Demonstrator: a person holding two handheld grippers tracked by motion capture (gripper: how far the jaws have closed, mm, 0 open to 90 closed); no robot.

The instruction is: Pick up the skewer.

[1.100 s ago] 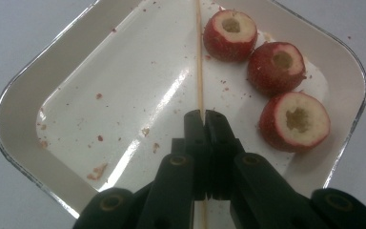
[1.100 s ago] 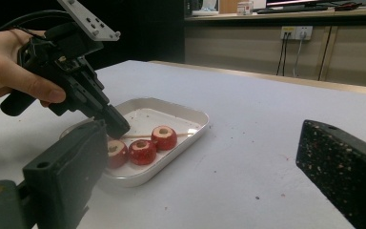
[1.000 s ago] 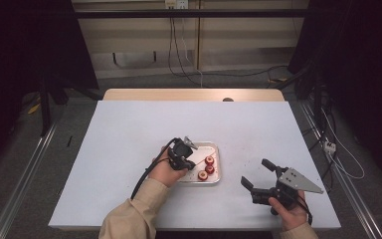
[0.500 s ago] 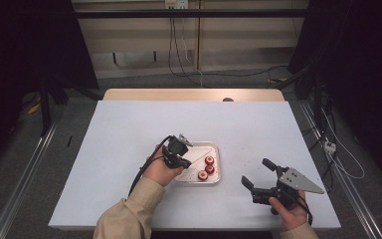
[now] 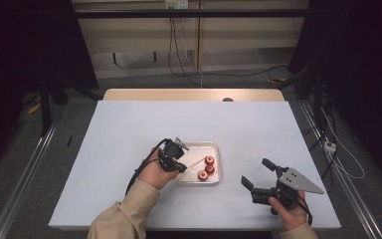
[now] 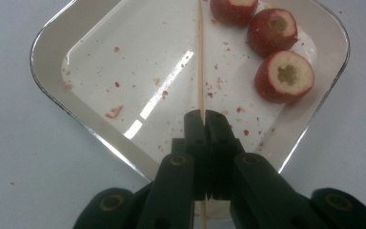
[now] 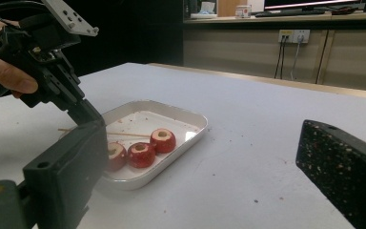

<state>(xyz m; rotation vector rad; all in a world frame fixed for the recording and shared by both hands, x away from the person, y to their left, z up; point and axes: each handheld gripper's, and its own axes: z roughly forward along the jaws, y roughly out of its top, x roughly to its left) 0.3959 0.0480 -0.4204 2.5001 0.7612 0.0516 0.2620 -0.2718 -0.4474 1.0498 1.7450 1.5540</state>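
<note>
The left gripper is clamping its jaws on the thin wooden skewer, light and easily snapped, lying over the white tray beside three soft cored fruits, while the right gripper is waiting apart with jaws open.

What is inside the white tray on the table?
The white tray holds three cored red fruits along one side, a thin wooden skewer gripped by the left hand-held gripper, and red crumbs. The skewer's far tip runs out of the left gripper view.
</note>
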